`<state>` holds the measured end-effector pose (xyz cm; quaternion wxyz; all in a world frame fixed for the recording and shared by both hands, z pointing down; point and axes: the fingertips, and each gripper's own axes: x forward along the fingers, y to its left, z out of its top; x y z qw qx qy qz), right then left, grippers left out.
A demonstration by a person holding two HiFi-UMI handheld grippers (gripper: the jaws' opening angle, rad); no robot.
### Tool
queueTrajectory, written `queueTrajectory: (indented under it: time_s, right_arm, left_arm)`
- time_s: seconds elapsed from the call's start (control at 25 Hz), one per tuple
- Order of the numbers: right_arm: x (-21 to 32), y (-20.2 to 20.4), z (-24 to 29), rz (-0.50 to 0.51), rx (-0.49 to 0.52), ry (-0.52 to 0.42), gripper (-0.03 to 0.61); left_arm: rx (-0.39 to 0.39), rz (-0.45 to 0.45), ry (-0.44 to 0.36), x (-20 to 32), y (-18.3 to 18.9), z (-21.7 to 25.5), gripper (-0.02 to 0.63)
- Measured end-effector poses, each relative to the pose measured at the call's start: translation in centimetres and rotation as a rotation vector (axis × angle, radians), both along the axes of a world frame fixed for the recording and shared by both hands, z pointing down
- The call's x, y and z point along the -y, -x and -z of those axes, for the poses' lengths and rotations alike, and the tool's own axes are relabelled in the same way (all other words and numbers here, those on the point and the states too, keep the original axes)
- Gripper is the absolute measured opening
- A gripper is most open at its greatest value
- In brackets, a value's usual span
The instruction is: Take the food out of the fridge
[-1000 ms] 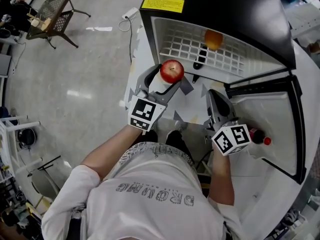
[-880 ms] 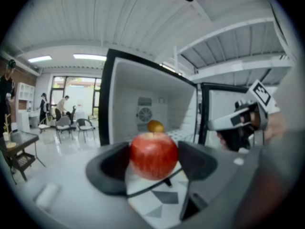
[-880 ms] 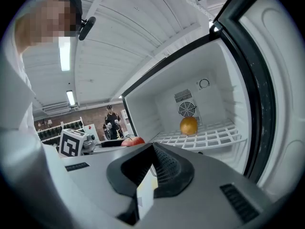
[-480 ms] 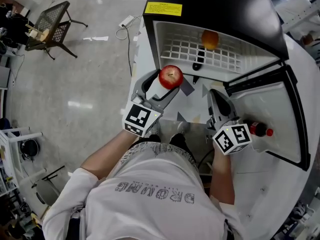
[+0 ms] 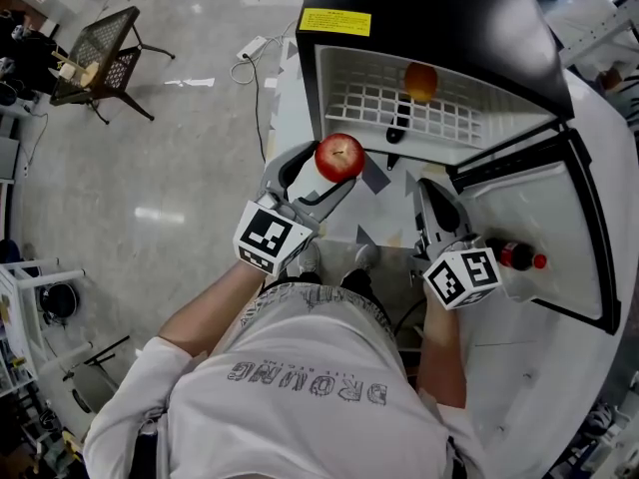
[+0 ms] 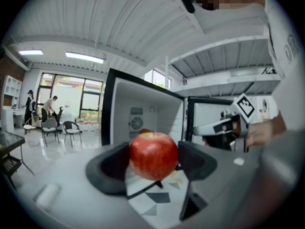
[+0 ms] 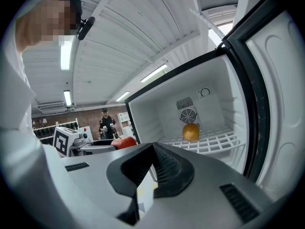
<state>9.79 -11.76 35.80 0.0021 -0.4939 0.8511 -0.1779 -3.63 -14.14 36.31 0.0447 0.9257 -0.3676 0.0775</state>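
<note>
A red apple [image 5: 339, 157] [image 6: 153, 155] is clamped between the jaws of my left gripper [image 5: 334, 165] [image 6: 153, 162], held in the air just in front of the open black fridge [image 5: 439, 8]. Inside, an orange [image 5: 420, 81] [image 7: 190, 132] rests on the white wire shelf [image 5: 369, 98]. My right gripper [image 5: 431, 190] [image 7: 151, 150] is shut with nothing in it and sits lower right of the apple, near the open fridge door [image 5: 559, 218]. The right gripper view also catches the apple [image 7: 125, 142] off to the left.
A bottle with a red cap [image 5: 516, 257] lies in the door's rack. The fridge stands on a white surface [image 5: 290, 88]. A mesh chair [image 5: 105, 33] stands on the grey floor at far left. People stand far back in the room [image 7: 106, 123].
The left gripper's handle end has swung a little to the left, with the apple still held in front of the fridge. The right gripper has barely moved.
</note>
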Motion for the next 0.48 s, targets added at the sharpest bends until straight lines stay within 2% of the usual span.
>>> queueTrajectory:
  time_s: [0.48]
  right_arm:
    - [0.2,-0.2,0.6,-0.013,-0.003,-0.011,-0.008]
  left_arm:
    - [-0.023,-0.049,-0.027,0.3,-0.4,1.2,0.325]
